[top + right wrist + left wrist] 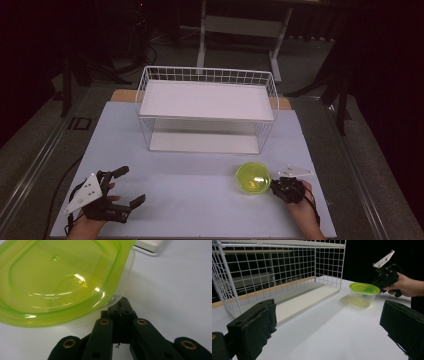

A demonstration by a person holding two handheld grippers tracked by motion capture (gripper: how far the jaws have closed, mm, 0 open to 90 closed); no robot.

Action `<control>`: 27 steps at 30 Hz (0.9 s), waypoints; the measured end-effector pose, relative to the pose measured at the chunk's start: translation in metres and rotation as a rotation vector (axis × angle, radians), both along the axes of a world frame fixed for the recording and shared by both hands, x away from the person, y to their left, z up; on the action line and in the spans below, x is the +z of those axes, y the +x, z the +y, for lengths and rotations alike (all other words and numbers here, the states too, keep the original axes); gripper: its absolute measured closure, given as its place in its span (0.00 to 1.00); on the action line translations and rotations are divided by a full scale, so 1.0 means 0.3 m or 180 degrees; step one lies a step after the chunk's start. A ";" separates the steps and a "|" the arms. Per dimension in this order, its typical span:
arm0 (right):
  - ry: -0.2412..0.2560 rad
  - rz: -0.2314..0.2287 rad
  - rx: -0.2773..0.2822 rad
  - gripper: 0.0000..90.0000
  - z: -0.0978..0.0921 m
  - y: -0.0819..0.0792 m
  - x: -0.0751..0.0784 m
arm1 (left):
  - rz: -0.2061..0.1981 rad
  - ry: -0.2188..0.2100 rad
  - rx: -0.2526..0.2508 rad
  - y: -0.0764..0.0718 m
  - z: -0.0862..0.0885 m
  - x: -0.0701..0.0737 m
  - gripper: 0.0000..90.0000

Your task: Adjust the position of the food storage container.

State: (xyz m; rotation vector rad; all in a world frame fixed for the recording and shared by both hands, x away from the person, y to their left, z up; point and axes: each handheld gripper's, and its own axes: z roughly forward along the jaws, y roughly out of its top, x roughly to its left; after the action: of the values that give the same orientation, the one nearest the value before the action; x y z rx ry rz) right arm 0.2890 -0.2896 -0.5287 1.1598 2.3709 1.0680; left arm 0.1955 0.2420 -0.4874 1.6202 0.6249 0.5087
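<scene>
A clear round container with a lime-green lid (pixel 253 178) stands on the white tabletop at the front right. It also shows in the left gripper view as the lidded container (pixel 363 293) and close up in the right gripper view, the green lid (pixel 62 282) at top left. My right gripper (pixel 278 186) is shut, and its joined tips (pixel 121 305) rest against the container's side just under the lid rim. Nothing shows between its jaws. My left gripper (pixel 131 186) lies at the front left with its jaws wide apart; the left gripper (pixel 329 327) holds nothing.
A white wire basket rack (pixel 207 75) with an upper shelf and a lower white board stands at the back middle of the table (pixel 200 200). Its wire wall (pixel 287 272) is close on the left gripper's far left. Table edges run near both hands.
</scene>
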 end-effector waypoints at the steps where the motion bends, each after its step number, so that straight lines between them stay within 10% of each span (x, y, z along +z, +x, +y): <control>1: 0.0013 0.0025 0.0022 1.00 0.013 0.001 -0.001 | 0.0004 0.0001 -0.0002 0.000 0.000 0.000 0.02; 27: 0.0026 0.0162 0.0679 1.00 0.296 0.013 0.001 | 0.0002 0.0011 -0.0030 0.000 -0.002 -0.002 0.02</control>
State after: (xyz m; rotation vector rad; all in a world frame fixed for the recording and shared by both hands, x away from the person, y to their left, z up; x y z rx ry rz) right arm 0.2929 -0.2007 -0.5286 0.9637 2.5781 1.1266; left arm 0.1956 0.2414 -0.4880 1.6259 0.6169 0.5026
